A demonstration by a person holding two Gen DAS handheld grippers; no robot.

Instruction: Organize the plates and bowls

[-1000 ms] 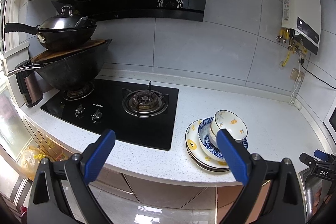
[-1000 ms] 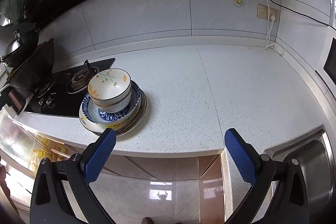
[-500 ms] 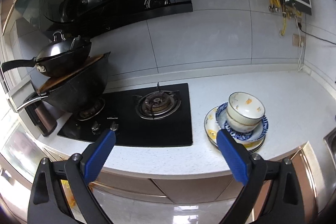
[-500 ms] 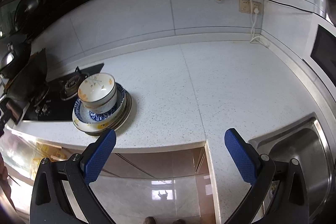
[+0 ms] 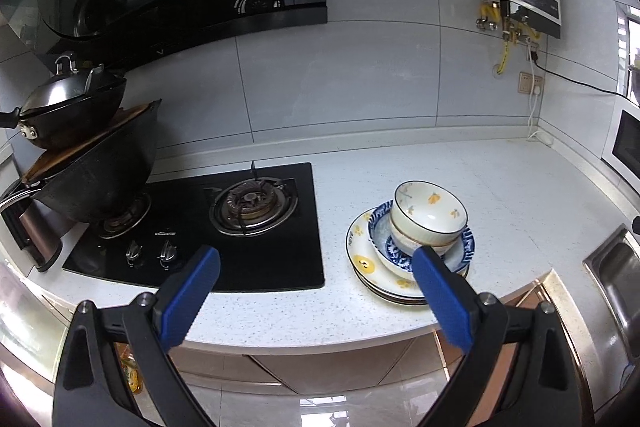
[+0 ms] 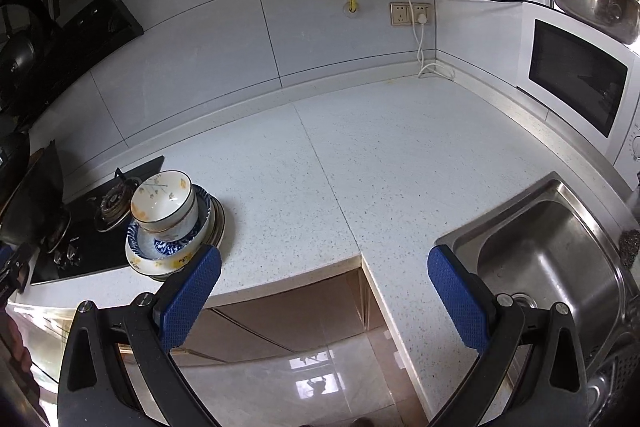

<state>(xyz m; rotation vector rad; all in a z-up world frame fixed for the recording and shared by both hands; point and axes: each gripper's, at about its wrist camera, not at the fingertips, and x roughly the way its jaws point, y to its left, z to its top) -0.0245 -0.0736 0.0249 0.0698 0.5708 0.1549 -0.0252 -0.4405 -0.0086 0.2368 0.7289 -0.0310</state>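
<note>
A white speckled counter (image 5: 500,187) runs along a grey tiled kitchen wall. In the left wrist view, right of centre, stands a pile of crockery: a cream floral bowl (image 5: 430,213) sits uppermost, nested in a blue patterned bowl (image 5: 380,227), which rests on yellow-flowered plates (image 5: 368,263). The pile is near the counter's front edge, just right of a black gas hob (image 5: 200,227) carrying stacked woks in the left of the frame. The left gripper (image 5: 316,299) is empty, its blue fingers spread wide, hanging in front of the counter edge. The right gripper (image 6: 324,295) is likewise spread and empty; in its view the pile appears at lower left and a steel sink (image 6: 560,259) at lower right. The likely risks: lifting the top bowl by its smooth rim with a narrow pinch could let it slip; a finger knocking the tall pile could nudge it off the nearby edge; pulling the top bowl may drag the blue one with it.
</note>
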